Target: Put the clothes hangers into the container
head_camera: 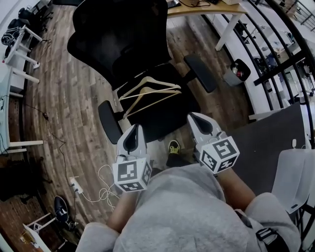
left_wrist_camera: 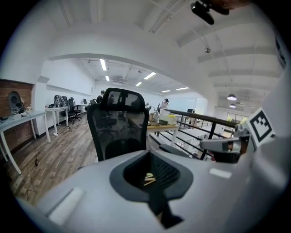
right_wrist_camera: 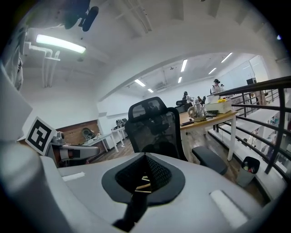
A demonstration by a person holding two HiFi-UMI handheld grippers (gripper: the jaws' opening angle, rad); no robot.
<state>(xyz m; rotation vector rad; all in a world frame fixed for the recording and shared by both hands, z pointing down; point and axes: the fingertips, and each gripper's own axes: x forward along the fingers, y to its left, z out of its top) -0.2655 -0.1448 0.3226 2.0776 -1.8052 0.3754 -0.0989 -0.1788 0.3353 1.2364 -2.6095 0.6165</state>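
Observation:
Two or three pale wooden clothes hangers (head_camera: 150, 93) lie overlapping on the seat of a black office chair (head_camera: 123, 39). My left gripper (head_camera: 134, 129) and right gripper (head_camera: 195, 118) are held close to my body, just short of the seat's near edge, pointing at the chair. Both are shut with nothing between the jaws. In the left gripper view the closed left gripper (left_wrist_camera: 149, 152) frames a glimpse of the hangers (left_wrist_camera: 149, 179) through its opening. The right gripper view shows the same: the shut right gripper (right_wrist_camera: 145, 155) with the hangers (right_wrist_camera: 142, 184) beyond.
A small bin (head_camera: 239, 70) stands on the floor right of the chair, near a black railing (head_camera: 275, 59). A wooden desk (head_camera: 206, 10) is behind the chair. A dark grey surface (head_camera: 275, 133) and a white chair (head_camera: 295, 177) are at my right. A power strip with cables (head_camera: 76, 186) lies at left.

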